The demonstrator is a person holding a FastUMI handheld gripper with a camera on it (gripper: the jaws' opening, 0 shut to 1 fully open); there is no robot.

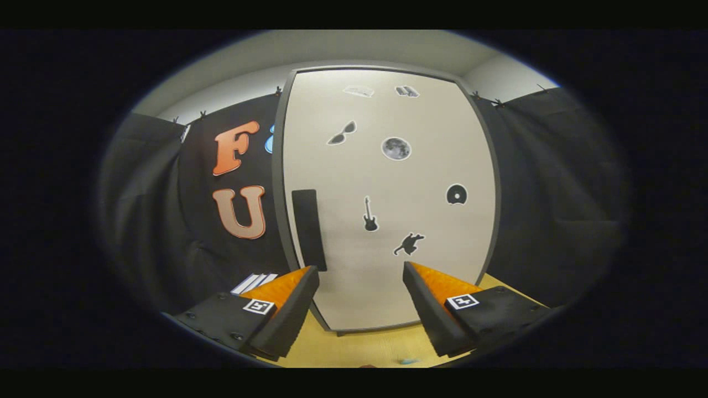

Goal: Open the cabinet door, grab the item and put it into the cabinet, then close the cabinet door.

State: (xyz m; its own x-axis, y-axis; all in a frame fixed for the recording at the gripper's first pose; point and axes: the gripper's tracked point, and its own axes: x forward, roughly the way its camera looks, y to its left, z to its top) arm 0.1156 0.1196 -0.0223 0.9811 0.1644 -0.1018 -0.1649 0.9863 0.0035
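Gripper faces the closed cabinet door level, fingers spread wide, nothing between them.

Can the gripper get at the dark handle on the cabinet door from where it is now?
Probably yes. The gripper is open and facing the shut cabinet door. The handle stands just ahead of the left finger, and nothing lies between them. It sits off-centre, so a small shift left looks needed first.
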